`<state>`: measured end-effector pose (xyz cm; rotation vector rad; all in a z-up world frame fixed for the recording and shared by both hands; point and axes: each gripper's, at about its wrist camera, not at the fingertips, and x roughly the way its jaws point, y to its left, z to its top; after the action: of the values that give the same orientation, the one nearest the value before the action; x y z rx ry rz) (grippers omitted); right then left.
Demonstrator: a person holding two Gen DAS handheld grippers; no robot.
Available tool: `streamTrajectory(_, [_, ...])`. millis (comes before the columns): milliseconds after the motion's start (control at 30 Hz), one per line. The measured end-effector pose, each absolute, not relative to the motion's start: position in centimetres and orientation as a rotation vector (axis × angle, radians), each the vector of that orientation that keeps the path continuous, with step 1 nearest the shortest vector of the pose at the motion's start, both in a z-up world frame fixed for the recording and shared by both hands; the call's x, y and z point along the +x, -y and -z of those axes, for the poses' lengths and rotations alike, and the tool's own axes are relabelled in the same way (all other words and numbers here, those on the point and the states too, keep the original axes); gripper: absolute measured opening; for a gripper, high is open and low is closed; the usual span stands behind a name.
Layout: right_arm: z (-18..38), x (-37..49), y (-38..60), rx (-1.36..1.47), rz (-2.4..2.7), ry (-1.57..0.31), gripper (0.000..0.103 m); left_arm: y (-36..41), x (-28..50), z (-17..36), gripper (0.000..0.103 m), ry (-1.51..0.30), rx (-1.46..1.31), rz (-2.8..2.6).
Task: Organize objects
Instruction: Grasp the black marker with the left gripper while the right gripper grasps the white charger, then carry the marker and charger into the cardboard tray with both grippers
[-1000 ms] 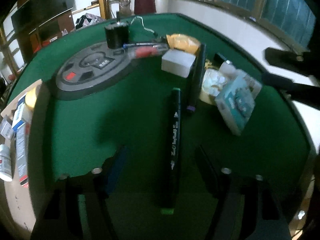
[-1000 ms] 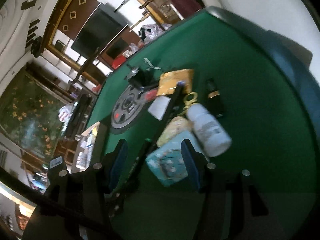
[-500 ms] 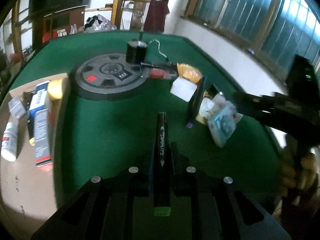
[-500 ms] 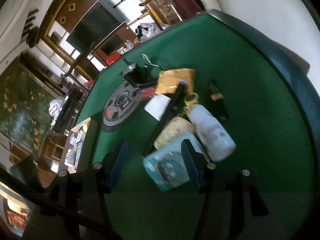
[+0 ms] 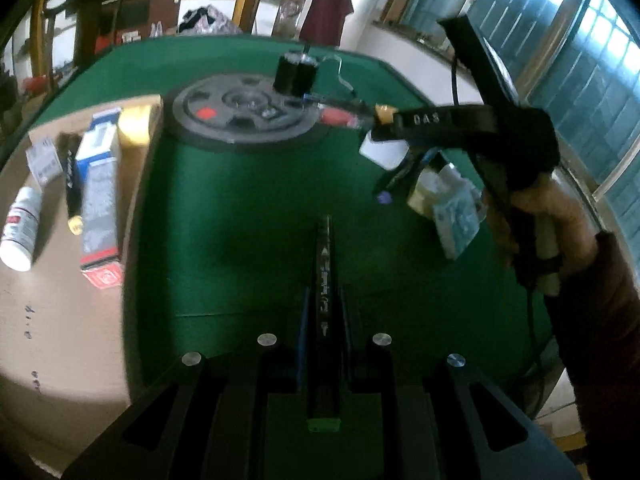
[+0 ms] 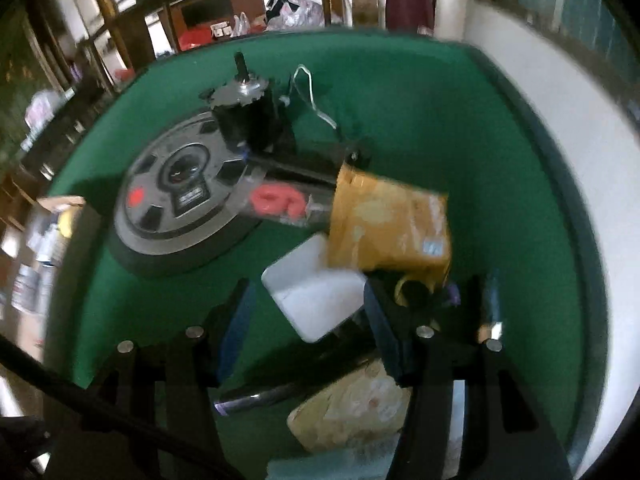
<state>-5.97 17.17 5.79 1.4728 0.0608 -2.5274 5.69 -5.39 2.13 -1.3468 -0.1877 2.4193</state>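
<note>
My left gripper [image 5: 324, 308] is shut on a black marker [image 5: 325, 276] with a green end cap, which runs lengthwise between the fingers above the green table [image 5: 240, 208]. My right gripper [image 6: 310, 316] hovers over the pile of objects. Its jaws are opening, and a white box [image 6: 316, 300] lies between the fingers without the pads pressing on it. In the left wrist view a hand [image 5: 536, 216] holds that right gripper over the same white box [image 5: 382, 152].
A cardboard tray [image 5: 60, 320] at the left holds a white bottle [image 5: 20, 228], a long carton [image 5: 98, 200] and a pen. A round grey disc [image 6: 176, 200], a black motor [image 6: 244, 116], a yellow packet [image 6: 388, 224], a beige pouch [image 6: 352, 412] and a purple-capped pen [image 6: 256, 398] surround the box.
The left gripper closed on the marker and lifted it off the felt. The right gripper swung from above the teal packet to the white box.
</note>
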Motion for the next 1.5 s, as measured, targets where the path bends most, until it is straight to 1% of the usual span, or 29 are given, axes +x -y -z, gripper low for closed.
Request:
streamTrajectory(333, [-5.0, -7.2, -14.7, 1.509, 2.547, -0.33, 0.057, 3.3, 4.2, -0.4, 0.012, 0.132, -1.403, -2.404])
streamTrajectory(400, [-4.4, -7.6, -14.8, 1.555, 2.528, -0.357, 0.06, 2.9, 3.8, -0.4, 0.013, 0.116, -1.4, -2.417])
streamTrajectory(467, [-3.7, -7.8, -15.5, 1.6, 2.494, -0.291, 0.059, 2.5, 3.6, -0.3, 0.013, 0.095, -1.388, -2.439])
streamTrajectory(533, [-3.7, -7.6, -16.4, 1.583, 2.491, -0.206, 0.058, 2.3, 3.5, -0.3, 0.012, 0.075, -1.367, -2.452])
streamTrajectory(567, [-3.7, -7.5, -16.6, 1.575, 2.499, -0.187, 0.048, 2.5, 3.6, -0.3, 0.012, 0.083, -1.356, -2.451])
streamTrajectory(600, [-3.9, -7.2, -17.0, 1.564, 2.499, -0.162, 0.042, 2.7, 3.6, -0.2, 0.012, 0.1, -1.352, -2.447])
streamTrajectory(767, [-5.0, -6.1, -17.9, 1.512, 2.514, -0.047, 0.042, 4.1, 3.9, -0.7, 0.012, 0.191, -1.335, -2.437])
streamTrajectory(933, [-6.5, -4.4, -18.2, 1.451, 2.51, 0.055, 0.042, 6.1, 4.9, -2.4, 0.012, 0.287, -1.274, -2.451])
streamTrajectory(1100, [-8.4, -2.0, -17.5, 1.382, 2.49, 0.085, 0.042, 8.5, 6.2, -4.6, 0.012, 0.374, -1.189, -2.475])
streamTrajectory(1333, [-10.5, 0.4, -15.6, 1.286, 2.457, 0.151, 0.042, 12.9, 8.6, -8.0, 0.012, 0.494, -1.001, -2.513])
streamTrajectory(1500, [-12.4, 2.2, -13.3, 1.222, 2.413, 0.163, 0.043, 16.9, 9.9, -9.7, 0.012, 0.561, -0.947, -2.552])
